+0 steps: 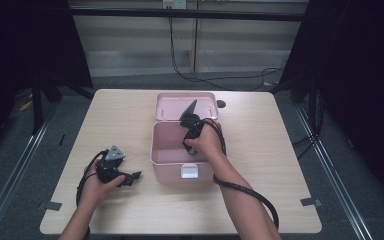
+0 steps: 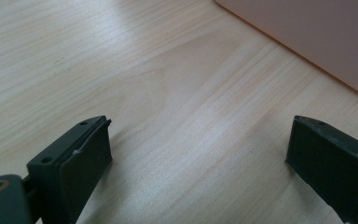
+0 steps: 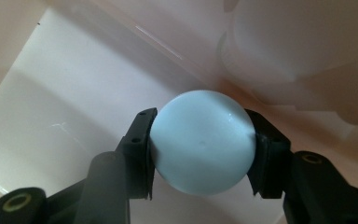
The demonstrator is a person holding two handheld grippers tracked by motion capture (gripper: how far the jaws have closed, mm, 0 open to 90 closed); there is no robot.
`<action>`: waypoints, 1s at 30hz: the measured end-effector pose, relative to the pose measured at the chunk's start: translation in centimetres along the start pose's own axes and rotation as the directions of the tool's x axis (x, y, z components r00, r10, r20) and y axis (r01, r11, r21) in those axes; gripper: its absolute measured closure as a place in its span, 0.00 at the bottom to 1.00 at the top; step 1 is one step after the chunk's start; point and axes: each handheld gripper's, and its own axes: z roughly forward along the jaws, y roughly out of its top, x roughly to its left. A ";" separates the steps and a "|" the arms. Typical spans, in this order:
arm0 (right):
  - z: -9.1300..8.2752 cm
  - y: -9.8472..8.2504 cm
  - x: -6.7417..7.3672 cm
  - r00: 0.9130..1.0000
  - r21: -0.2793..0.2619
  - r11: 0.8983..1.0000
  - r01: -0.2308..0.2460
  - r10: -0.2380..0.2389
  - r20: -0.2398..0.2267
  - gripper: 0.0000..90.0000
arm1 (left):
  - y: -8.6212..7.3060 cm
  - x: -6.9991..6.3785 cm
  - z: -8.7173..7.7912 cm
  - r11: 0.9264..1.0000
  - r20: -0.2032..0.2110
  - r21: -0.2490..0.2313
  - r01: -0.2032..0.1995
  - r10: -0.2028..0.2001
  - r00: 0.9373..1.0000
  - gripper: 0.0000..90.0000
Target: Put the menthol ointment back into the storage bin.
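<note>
While the left tool [image 1: 132,176] rests wide open and empty on the wooden bench [image 1: 260,150], the right tool [image 3: 203,149] reaches inside an open pink box [image 1: 162,160], pinching a smooth pale blue ball [image 3: 202,142] that may squirt free from so slick a grip.

Overhead light keeps the pale wooden bench [image 1: 260,150] evenly bright, but the surroundings at 9 and 3 o'clock drop off near-black. The high view is kinda soft and low-res. In the right gripper view the glossy pale-blue ball [image 3: 202,142] shows faint glare, with the pink plastic box wall [image 3: 121,60] blurry behind.
</note>
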 end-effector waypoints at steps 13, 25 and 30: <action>0.1 0.0 0.1 1.000 -0.002 1.000 0.004 -0.004 -0.002 0.55 | 0.0 0.0 0.0 1.000 -0.001 0.000 0.003 -0.003 1.000 0.06; -0.2 0.0 0.1 1.000 -0.011 1.000 0.002 -0.002 -0.008 0.53 | 0.0 0.0 0.0 1.000 -0.001 0.000 0.003 -0.003 1.000 0.06; -0.3 0.0 0.1 1.000 -0.011 1.000 0.005 -0.005 -0.008 0.51 | 0.0 0.0 0.0 1.000 0.001 0.001 0.002 -0.002 1.000 0.06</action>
